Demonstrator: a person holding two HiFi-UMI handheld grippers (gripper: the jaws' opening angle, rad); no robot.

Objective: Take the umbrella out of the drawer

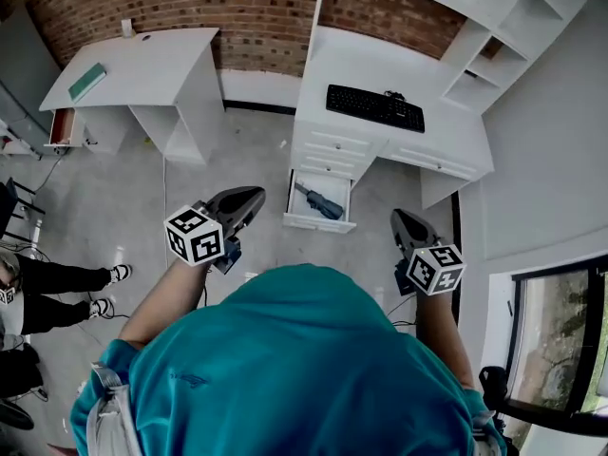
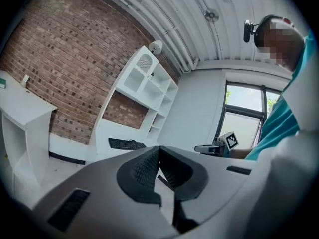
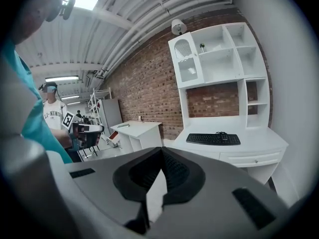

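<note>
A dark blue folded umbrella (image 1: 318, 200) lies in the open bottom drawer (image 1: 296, 218) of the white desk (image 1: 356, 72) ahead of me. My left gripper (image 1: 256, 196) hangs in the air to the left of the drawer, short of it, jaws shut and empty. To the drawer's right my right gripper (image 1: 397, 215) is also shut with nothing in it. In the left gripper view the jaw tips (image 2: 159, 148) meet, and the right gripper view shows its own tips (image 3: 161, 148) meeting too. The drawer and umbrella are hidden in both gripper views.
A black keyboard (image 1: 375, 107) lies on the desk under white shelves (image 1: 494, 27). A second white desk (image 1: 142, 60) stands at the left by the brick wall (image 1: 190, 3). A seated person's legs (image 1: 66, 283) show at the far left. Grey floor (image 1: 256, 160) lies between.
</note>
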